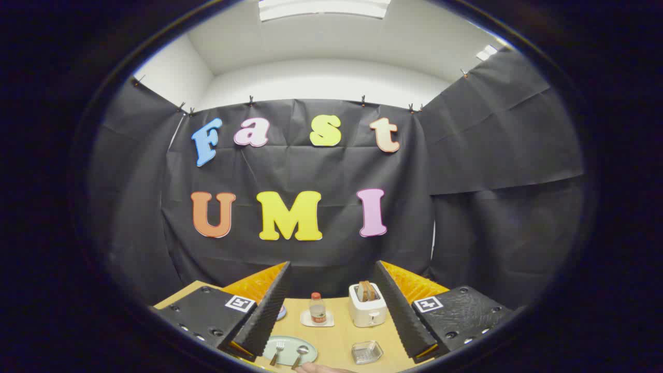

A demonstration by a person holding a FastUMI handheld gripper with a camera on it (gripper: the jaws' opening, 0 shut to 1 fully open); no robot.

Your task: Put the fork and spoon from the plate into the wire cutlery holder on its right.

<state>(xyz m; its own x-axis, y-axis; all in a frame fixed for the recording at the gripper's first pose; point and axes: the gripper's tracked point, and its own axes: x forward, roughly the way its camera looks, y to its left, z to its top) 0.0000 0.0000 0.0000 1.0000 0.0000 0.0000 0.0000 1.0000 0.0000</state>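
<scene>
The gripper [331, 311] is hovering high above the surface [336, 339], its jaws standing wide apart and holding nothing. The fork [277, 352] and spoon [300, 355] are lying side by side on the plate [288, 344] near the front edge. The wire cutlery holder [366, 352] is sitting empty to its right, so nothing seems done yet; both pieces are waiting to be moved.

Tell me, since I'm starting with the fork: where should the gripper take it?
Probably the handle of the fork, from above: it lies flat on the plate, tines away, spoon close beside. The open gripper has room to straddle that thin handle.
</scene>
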